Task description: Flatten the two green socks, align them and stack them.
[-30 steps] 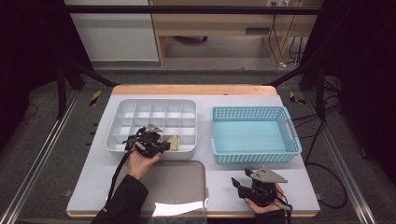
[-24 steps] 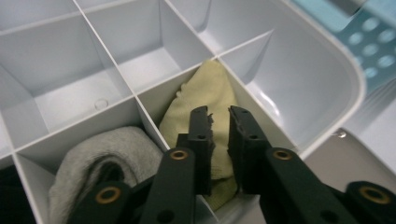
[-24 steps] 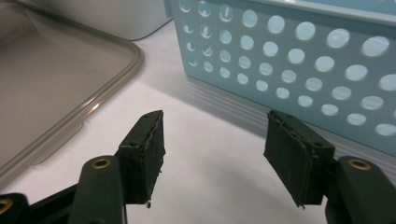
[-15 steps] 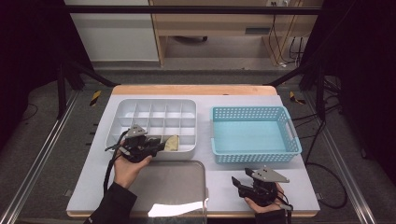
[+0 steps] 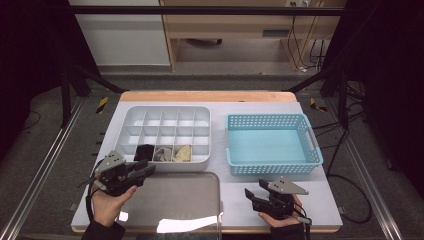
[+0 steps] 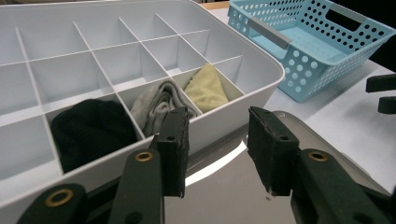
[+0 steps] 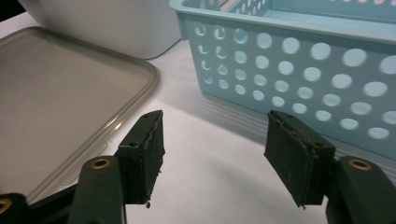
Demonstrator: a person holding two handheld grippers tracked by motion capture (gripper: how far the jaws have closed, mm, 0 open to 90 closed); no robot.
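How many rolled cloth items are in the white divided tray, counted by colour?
In the front row of the white divided tray:
Black cloth item: 1
Grey cloth item: 1
Yellow cloth item: 1
Total: 3
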